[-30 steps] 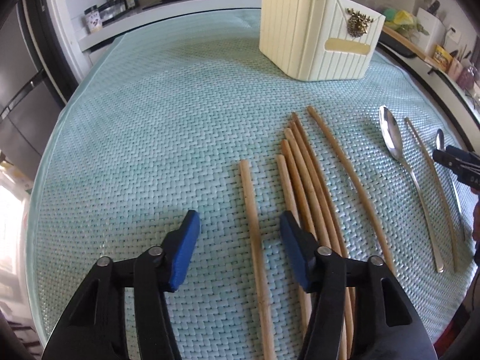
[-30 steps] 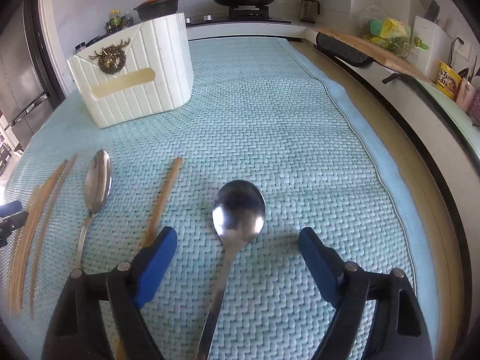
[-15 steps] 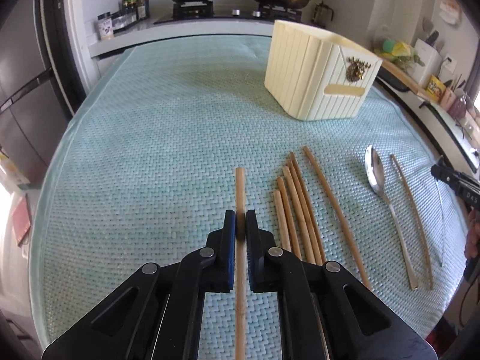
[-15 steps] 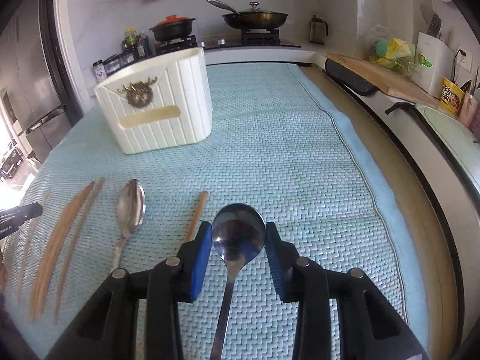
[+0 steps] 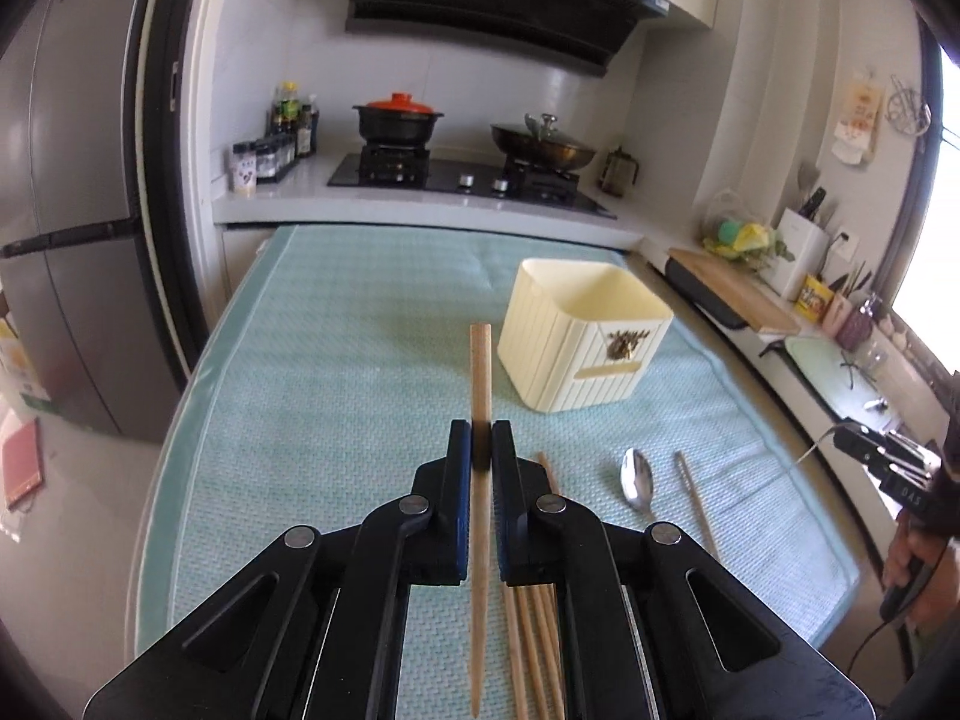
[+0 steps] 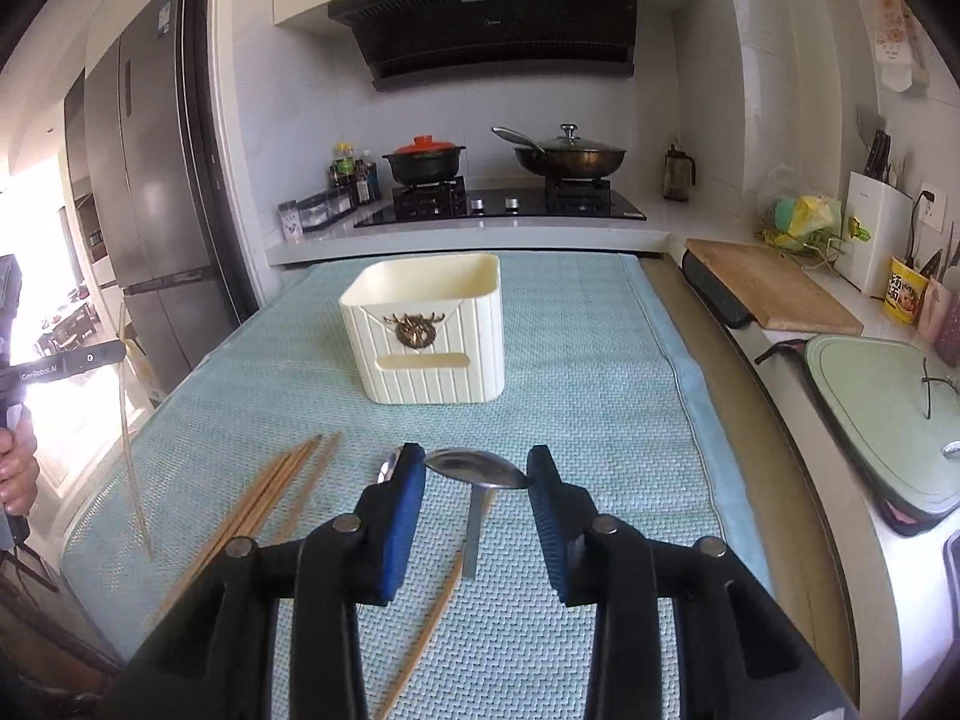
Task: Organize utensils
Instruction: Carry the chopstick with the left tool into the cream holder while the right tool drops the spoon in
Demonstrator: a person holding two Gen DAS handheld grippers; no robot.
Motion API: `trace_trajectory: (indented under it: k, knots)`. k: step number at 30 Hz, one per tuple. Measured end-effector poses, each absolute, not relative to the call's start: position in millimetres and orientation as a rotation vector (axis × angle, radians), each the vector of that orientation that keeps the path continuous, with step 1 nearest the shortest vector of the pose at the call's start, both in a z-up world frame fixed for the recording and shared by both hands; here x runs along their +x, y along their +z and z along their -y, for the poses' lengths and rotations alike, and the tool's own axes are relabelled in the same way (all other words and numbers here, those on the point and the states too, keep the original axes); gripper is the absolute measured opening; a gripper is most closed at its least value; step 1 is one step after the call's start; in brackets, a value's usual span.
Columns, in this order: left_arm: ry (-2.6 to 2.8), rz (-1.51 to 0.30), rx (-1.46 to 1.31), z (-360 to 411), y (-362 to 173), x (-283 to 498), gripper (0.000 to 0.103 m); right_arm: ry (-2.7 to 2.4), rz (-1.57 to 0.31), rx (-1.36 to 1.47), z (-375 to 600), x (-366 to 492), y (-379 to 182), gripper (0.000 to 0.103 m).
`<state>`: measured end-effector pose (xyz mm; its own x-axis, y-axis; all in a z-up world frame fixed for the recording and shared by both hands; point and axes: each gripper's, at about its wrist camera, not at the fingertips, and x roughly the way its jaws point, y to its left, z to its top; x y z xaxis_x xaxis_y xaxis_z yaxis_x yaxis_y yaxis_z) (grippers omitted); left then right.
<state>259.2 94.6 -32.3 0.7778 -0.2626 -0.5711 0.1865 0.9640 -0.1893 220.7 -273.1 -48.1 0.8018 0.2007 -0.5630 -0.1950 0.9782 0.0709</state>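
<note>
Grippers both clamp and lift: left gripper (image 5: 481,444) pinches a chopstick (image 5: 480,384), right gripper (image 6: 477,474) squeezes a spoon (image 6: 477,468) by its bowl, both now off the mat (image 6: 600,360); holder (image 6: 429,330) ahead, presumably next.

The holder (image 6: 431,333) stands on the mat (image 6: 600,372), loose chopsticks (image 6: 264,492) lying before it.

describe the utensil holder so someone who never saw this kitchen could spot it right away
Start at the pale green woven mat that covers the counter in front of the black hob. Toward its far end stands a cream ribbed plastic box, open at the top and empty. It alone stands upright on the mat, with a bronze stag-head badge on its front.
</note>
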Motion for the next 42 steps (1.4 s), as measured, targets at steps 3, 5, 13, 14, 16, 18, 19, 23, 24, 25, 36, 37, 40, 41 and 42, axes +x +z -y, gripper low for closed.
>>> trace_trajectory:
  k: [3, 5, 13, 14, 16, 18, 19, 23, 24, 25, 36, 37, 40, 41, 42]
  knots:
    - [-0.252, -0.614, -0.124, -93, -22, 262, 0.005, 0.221, -0.578, 0.01, 272, 221, -37, 0.035]
    - [-0.255, -0.61, -0.128, -95, -18, 265, 0.005, 0.229, -0.568, 0.006, 270, 227, -30, 0.035]
    - [-0.273, -0.614, -0.145, -91, -7, 283, 0.005, 0.265, -0.576, 0.003, 271, 246, -12, 0.035]
    - [-0.277, -0.616, -0.146, -90, -5, 285, 0.005, 0.268, -0.576, 0.0, 271, 248, -9, 0.035]
    - [-0.29, -0.624, -0.154, -87, 2, 292, 0.005, 0.277, -0.574, -0.001, 271, 255, -3, 0.035]
    - [-0.306, -0.624, -0.159, -83, 13, 300, 0.005, 0.288, -0.571, -0.003, 269, 264, 5, 0.035]
    - [-0.316, -0.618, -0.159, -81, 21, 305, 0.005, 0.294, -0.568, -0.008, 268, 270, 10, 0.035]
    - [-0.332, -0.577, -0.149, -67, 59, 334, 0.005, 0.309, -0.538, -0.03, 258, 301, 38, 0.035]
    - [-0.328, -0.559, -0.144, -63, 70, 342, 0.005, 0.312, -0.529, -0.035, 256, 311, 46, 0.035]
    - [-0.326, -0.541, -0.14, -58, 79, 350, 0.005, 0.315, -0.519, -0.038, 253, 321, 54, 0.035]
    - [-0.247, -0.379, -0.147, 14, 98, 451, 0.005, 0.318, -0.493, -0.051, 221, 434, 78, 0.035]
    - [-0.237, -0.383, -0.152, 20, 91, 460, 0.005, 0.322, -0.508, -0.049, 219, 445, 73, 0.035]
    - [-0.22, -0.431, -0.165, 35, 62, 488, 0.005, 0.325, -0.581, -0.035, 214, 474, 50, 0.035]
    - [-0.213, -0.45, -0.167, 38, 53, 496, 0.005, 0.326, -0.61, -0.03, 213, 483, 40, 0.035]
    - [-0.206, -0.47, -0.169, 40, 43, 504, 0.004, 0.324, -0.639, -0.027, 213, 491, 30, 0.035]
